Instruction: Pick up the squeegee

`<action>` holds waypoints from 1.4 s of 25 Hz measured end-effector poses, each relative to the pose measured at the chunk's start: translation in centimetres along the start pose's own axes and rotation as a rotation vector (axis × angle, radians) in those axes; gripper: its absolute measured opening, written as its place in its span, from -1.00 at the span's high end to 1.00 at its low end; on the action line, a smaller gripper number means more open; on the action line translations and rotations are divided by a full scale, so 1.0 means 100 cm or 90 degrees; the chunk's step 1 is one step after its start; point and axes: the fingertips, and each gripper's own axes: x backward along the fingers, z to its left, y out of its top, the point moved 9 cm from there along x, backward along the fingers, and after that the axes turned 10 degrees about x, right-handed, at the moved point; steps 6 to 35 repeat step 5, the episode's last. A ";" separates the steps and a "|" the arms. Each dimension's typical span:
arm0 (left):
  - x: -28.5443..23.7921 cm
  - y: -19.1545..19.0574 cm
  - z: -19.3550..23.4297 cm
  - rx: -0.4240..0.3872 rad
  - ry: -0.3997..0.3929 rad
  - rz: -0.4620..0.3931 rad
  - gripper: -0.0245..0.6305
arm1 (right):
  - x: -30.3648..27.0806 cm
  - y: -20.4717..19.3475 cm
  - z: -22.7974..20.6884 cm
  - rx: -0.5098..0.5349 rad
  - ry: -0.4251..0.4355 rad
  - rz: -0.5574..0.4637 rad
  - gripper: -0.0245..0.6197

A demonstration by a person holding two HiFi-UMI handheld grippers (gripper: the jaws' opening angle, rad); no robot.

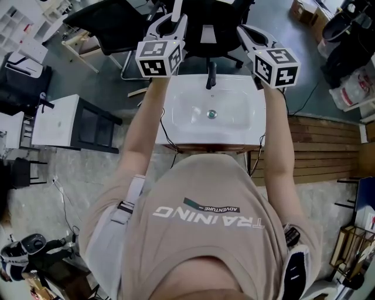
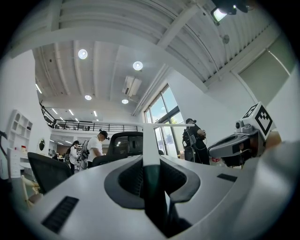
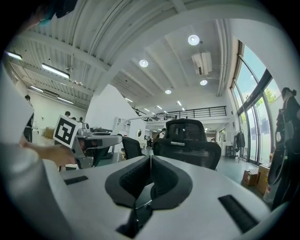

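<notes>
The squeegee [image 2: 151, 143] has a white handle that rises between my left gripper's [image 2: 151, 165] jaws to a thin horizontal blade on top. The jaws are shut on that handle. In the head view the left gripper [image 1: 170, 23] is held up over the far left corner of the white sink [image 1: 234, 126], and the squeegee's white handle [image 1: 176, 8] sticks out past it. My right gripper [image 1: 249, 32] is raised over the sink's far right corner. Its dark pads [image 3: 161, 171] meet with nothing between them. Each gripper shows in the other's view, level with it.
A black faucet [image 1: 211, 73] stands at the sink's far edge, with a black office chair [image 1: 208, 35] behind it. A white cabinet [image 1: 55, 120] is to the left and a wooden slatted platform [image 1: 322, 146] to the right. People stand in the background [image 2: 96, 147].
</notes>
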 end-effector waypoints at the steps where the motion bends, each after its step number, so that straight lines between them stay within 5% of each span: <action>1: -0.001 0.000 0.001 0.000 0.000 0.001 0.67 | 0.000 0.000 -0.001 0.000 0.000 0.000 0.82; 35: -0.005 -0.003 0.003 0.002 0.002 0.004 0.67 | -0.002 -0.001 -0.005 0.000 -0.001 0.001 0.82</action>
